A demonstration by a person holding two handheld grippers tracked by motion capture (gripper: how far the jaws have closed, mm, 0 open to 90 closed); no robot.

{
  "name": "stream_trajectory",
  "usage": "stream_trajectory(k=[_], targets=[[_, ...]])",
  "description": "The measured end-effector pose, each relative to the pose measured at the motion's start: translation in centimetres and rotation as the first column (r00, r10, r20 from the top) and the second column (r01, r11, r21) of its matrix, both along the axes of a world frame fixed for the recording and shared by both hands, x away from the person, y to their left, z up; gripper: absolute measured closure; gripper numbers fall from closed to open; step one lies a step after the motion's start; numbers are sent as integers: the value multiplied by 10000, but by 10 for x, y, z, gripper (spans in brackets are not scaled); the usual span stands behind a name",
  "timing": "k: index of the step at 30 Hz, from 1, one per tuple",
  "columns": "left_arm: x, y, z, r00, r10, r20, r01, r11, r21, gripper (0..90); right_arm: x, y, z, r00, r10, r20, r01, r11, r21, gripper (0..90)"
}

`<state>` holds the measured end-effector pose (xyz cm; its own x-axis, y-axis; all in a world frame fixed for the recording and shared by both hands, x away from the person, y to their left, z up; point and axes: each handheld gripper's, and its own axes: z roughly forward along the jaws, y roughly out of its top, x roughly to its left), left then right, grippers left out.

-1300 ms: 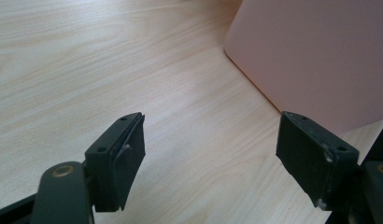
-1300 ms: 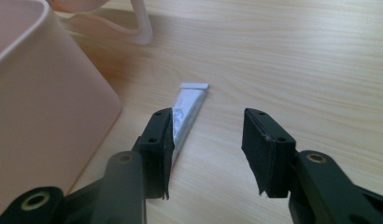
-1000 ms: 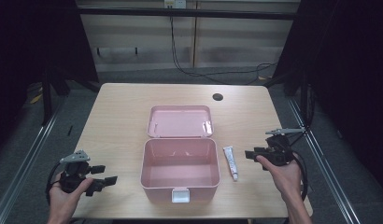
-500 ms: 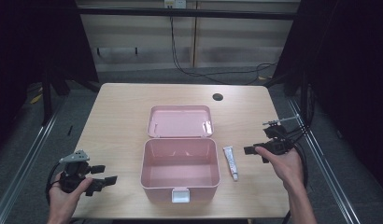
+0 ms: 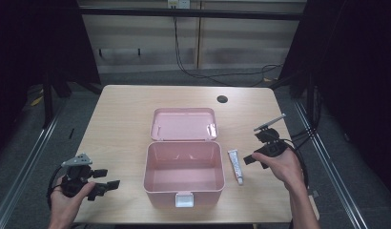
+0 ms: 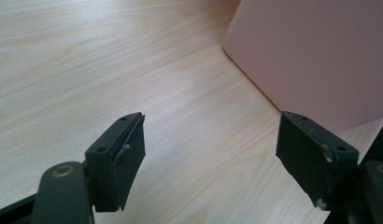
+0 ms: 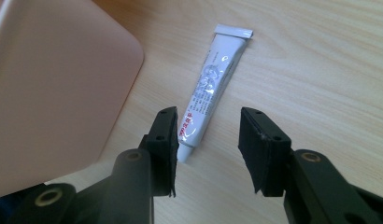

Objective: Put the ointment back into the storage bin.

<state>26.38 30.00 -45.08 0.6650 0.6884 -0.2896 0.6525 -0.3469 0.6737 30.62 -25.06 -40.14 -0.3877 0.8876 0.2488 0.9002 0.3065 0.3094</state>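
since a second ago the right gripper has slid in from the table's right edge toward the white tube, its jaws just closing partway yet parted, gripping nothing. the tube lies flat on the wooden table, just right of the open pink box. the left gripper hovers wide open at the near left.
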Motion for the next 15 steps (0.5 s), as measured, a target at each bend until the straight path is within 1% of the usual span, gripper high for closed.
stream_trajectory(k=[1, 2, 3, 4, 6, 7, 8, 9, 10, 13, 14, 15], targets=[[0, 0, 0, 10000, 0, 0, 0, 10000, 0, 238, 0, 0, 0, 10000, 0, 0, 0, 10000, 0, 592], [0, 0, 0, 10000, 13, 7, -13, 10000, -11, 238, 2, 5, -3, 9996, 110, -262, -113, 9999, -103, 594], [0, 0, 0, 10000, 13, 7, -13, 10000, -11, 238, 2, 5, -3, 9996, 110, -262, -113, 9999, -103, 594], [0, 0, 0, 10000, -1, -6, 1, 10000, -8, 238, 5, 9, -6, 9986, 235, -466, -245, 9994, -228, 596], [0, 0, 0, 10000, 21, 17, -21, 10000, 12, 238, 8, 12, -9, 9972, 327, -679, -351, 9988, -342, 600], [0, 0, 0, 10000, 21, 17, -21, 10000, 12, 238, 8, 12, -9, 9972, 327, -679, -351, 9988, -342, 600], [0, 0, 0, 10000, -32, -11, 32, 10000, 18, 238, 10, 17, -11, 9958, 347, -844, -388, 9981, -475, 604], [0, 0, 0, 10000, -32, -11, 32, 10000, 18, 238, 10, 17, -11, 9958, 347, -844, -388, 9981, -475, 604], [0, 0, 0, 10000, -2, -20, 2, 10000, -29, 238, 13, 21, -15, 9948, 362, -957, -421, 9973, -600, 612], [0, 0, 0, 10000, -29, -6, 29, 10000, 36, 238, 14, 25, -18, 9947, 319, -982, -390, 9967, -709, 618], [0, 0, 0, 10000, -13, -11, 13, 10000, 29, 238, 16, 29, -21, 9936, 293, -1093, -405, 9940, -1020, 622], [0, 0, 0, 10000, 17, -3, -17, 10000, 31, 238, 17, 30, -23, 9929, 369, -1130, -489, 9933, -1049, 621]])
